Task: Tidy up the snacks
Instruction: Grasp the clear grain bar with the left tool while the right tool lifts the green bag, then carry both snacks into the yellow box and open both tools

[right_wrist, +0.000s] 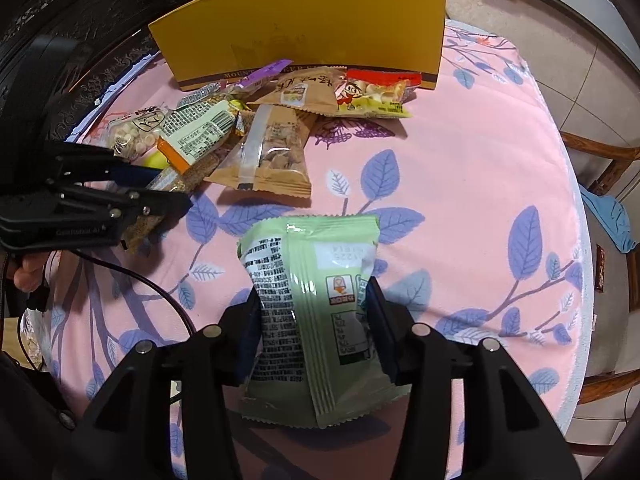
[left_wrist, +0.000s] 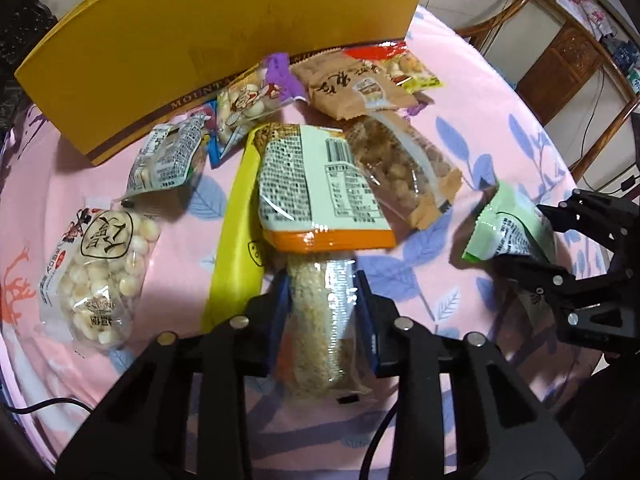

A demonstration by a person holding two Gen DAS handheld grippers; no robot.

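left gripper (left_wrist: pixel 324 308) is clamped on a sesame bar packet (left_wrist: pixel 320 320), right gripper (right_wrist: pixel 316 316) squeezing a green snack pouch (right_wrist: pixel 312 304) above the pink tablecloth (right_wrist: pixel 460 208), yellow box (right_wrist: pixel 304 24) behind.

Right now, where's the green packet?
The green packet is clamped in the right gripper, above the pink cloth, right of the snack pile.

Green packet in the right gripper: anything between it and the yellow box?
Yes. The green packet is clamped by the right gripper; loose snack packets lie against the yellow box's near wall. Bare cloth in between.
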